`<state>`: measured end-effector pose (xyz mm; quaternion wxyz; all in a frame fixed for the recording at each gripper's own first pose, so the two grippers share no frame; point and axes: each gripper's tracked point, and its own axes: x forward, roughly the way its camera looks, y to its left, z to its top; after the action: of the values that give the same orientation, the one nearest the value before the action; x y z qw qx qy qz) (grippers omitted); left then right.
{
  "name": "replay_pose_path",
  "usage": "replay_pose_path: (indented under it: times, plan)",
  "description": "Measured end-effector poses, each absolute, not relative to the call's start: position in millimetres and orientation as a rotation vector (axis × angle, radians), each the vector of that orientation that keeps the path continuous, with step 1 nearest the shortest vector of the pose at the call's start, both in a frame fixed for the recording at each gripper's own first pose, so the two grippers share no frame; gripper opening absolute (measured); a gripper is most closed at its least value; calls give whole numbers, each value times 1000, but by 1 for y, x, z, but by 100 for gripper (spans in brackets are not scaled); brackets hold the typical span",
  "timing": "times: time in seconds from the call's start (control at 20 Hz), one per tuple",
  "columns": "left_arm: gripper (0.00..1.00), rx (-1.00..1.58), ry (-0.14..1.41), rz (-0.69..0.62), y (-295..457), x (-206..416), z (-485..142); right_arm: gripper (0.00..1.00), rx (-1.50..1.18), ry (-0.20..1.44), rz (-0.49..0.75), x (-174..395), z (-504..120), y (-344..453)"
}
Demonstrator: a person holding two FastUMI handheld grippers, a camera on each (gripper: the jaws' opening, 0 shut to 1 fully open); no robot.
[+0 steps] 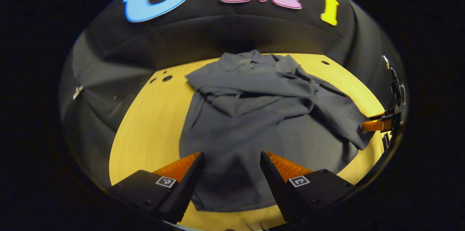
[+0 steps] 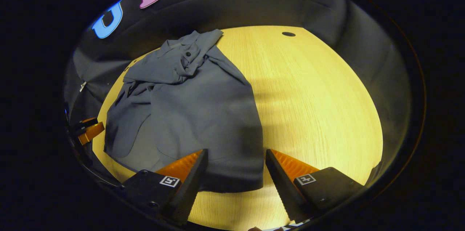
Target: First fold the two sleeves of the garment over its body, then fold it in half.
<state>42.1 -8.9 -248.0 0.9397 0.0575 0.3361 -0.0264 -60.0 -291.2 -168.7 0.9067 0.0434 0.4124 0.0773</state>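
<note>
Right up close in the left gripper view, the left gripper has its two fingers spread wide apart, and they hold nothing. Between them lies the bottom part of one gray shirt. Right up close in the right gripper view, the right gripper also has two fingers spread wide, and they hold nothing too. The near corner of the shirt sits between them, with bare table beside it. So there are two grippers, four fingers and one shirt.

The shirt lies on one yellow wooden table. Its body is mostly flat. Its sleeves are bunched in folds over the top part, near the collar at the far end.

From the left gripper view, the right gripper pokes in at the right edge, just beside the shirt's side. From the right gripper view, the left gripper pokes in at the left edge, just beside the shirt as well.

The left gripper view shows small dark holes in the table to the left of the collar. I count about three, and one more on the far right. The right gripper view shows a wide bare part of the table and one dark hole far away. It also shows a small button near the collar.

Behind the table hangs the black cloth wall.
</note>
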Motion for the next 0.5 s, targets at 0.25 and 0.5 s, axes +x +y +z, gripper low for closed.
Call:
replay_pose_path:
  times: [0.25, 0.5]
  plan:
    - [97, 7, 750, 66, 31, 8, -280, 99, 119, 874, 199, -64, -168, -269]
    - [97, -45, 788, 82, 32, -10, -301, 99, 134, 900, 260, -70, -165, -234]
